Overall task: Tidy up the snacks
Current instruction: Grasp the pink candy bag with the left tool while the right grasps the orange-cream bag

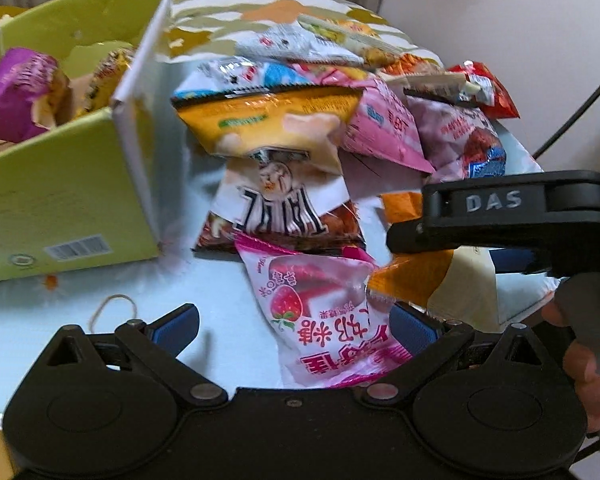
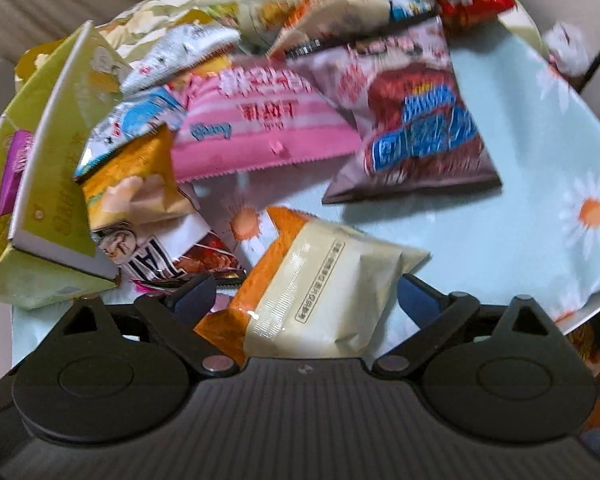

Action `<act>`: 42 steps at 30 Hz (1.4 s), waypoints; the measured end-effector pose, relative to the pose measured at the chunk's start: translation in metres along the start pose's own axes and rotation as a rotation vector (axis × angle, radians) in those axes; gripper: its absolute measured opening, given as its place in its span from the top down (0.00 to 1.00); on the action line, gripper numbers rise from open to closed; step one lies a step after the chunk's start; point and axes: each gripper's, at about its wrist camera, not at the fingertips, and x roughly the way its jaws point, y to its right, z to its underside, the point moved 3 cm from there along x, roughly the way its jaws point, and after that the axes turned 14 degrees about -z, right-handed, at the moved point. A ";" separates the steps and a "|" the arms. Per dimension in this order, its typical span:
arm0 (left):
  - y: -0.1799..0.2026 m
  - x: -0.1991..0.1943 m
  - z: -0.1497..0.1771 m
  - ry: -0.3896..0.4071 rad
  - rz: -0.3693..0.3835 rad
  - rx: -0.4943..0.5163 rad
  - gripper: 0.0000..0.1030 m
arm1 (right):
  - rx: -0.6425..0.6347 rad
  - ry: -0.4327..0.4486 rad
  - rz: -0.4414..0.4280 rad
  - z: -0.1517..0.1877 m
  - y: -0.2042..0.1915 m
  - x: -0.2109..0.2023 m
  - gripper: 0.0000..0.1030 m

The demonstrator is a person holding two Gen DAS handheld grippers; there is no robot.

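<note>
Both tongs stand released, blue pads spread. At the bottom of the left wrist view, the left tongs (image 1: 296,326) straddle a pink strawberry-printed plastic candy packet (image 1: 320,312) lying on the pale blue daisy-print counter (image 1: 220,292); at the bottom of the right wrist view, the right tongs (image 2: 306,300) straddle an orange-and-cream foil snack pouch (image 2: 320,300). Neither is pinched yet. The green cardboard box (image 1: 60,184), at the left of the left wrist view, already holds a purple packet (image 1: 16,92). To do this step well, I judge each pair of tongs should close on its packet's crimped edge, lift clear of the neighbouring pile (image 2: 300,100) without dragging other bags, then go one at a time to the box so the two tools don't collide.
</note>
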 end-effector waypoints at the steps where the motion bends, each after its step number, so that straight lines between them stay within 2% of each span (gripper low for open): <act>1: 0.001 0.002 0.000 -0.003 0.006 0.004 0.01 | 0.000 0.003 0.006 0.000 0.001 0.001 0.03; 6: 0.008 0.009 -0.002 -0.018 0.037 0.016 0.01 | -0.036 0.015 0.022 -0.001 0.004 -0.003 0.18; 10: 0.013 0.012 -0.003 -0.028 0.046 0.032 0.02 | -0.036 0.023 0.013 -0.004 0.009 -0.006 0.23; 15: 0.020 0.017 -0.004 -0.048 0.048 0.047 0.13 | -0.020 0.033 0.023 -0.008 0.020 -0.014 0.24; 17: 0.021 0.019 -0.003 -0.062 0.049 0.049 0.27 | -0.015 0.032 0.022 -0.010 0.023 -0.016 0.24; 19: 0.023 0.022 -0.003 -0.075 0.049 0.049 0.31 | -0.014 0.031 0.031 -0.011 0.026 -0.017 0.24; 22: 0.025 0.022 -0.004 -0.064 0.034 0.056 0.38 | -0.019 0.031 0.036 -0.012 0.030 -0.019 0.24; 23: 0.026 0.022 -0.005 -0.060 0.034 0.057 0.45 | -0.020 0.030 0.036 -0.013 0.030 -0.019 0.24; 26: 0.028 0.020 -0.006 -0.049 0.028 0.062 0.51 | -0.028 0.027 0.035 -0.012 0.031 -0.019 0.25; 32: 0.031 0.016 -0.007 -0.036 0.021 0.061 0.58 | -0.052 0.024 0.030 -0.011 0.028 -0.019 0.25; 42: 0.025 -0.021 -0.012 0.031 0.002 0.044 0.59 | -0.060 0.037 -0.017 -0.009 0.019 -0.041 0.26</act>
